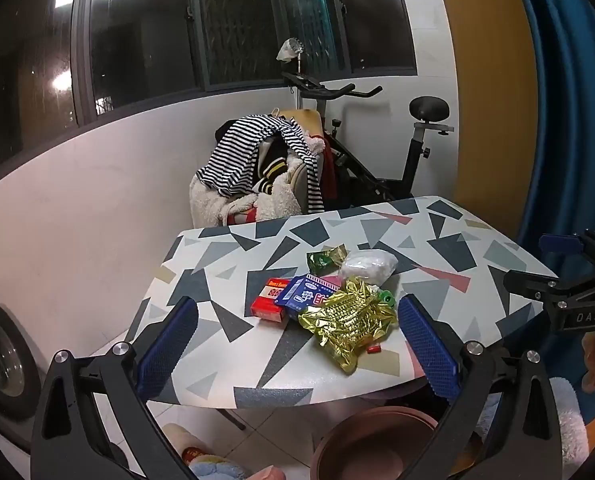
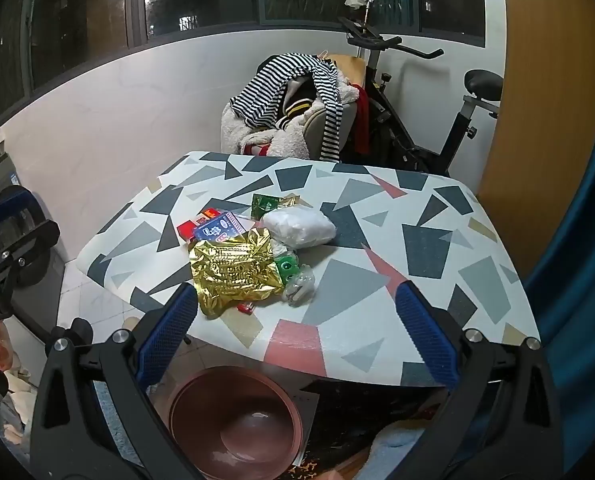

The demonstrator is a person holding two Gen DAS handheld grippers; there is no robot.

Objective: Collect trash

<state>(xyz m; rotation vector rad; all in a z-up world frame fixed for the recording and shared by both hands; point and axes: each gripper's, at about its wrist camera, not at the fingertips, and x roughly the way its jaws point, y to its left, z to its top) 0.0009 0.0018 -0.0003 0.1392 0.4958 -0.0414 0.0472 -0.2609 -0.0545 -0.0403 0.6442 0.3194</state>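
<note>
Left gripper (image 1: 297,340) spread wide, empty, hovering over near table edge. Right gripper (image 2: 297,326) also spread wide, empty, over near edge. On patterned table (image 2: 429,236): trash clustered together near middle. Gold foil wrapper (image 2: 233,270) nearest, partly over blue box (image 2: 219,230); red box (image 1: 268,299) beside blue one. White crumpled bag (image 2: 301,228) behind foil, green packet (image 2: 266,203) further back. Brown bin (image 2: 237,420) on floor under near table edge.
</note>
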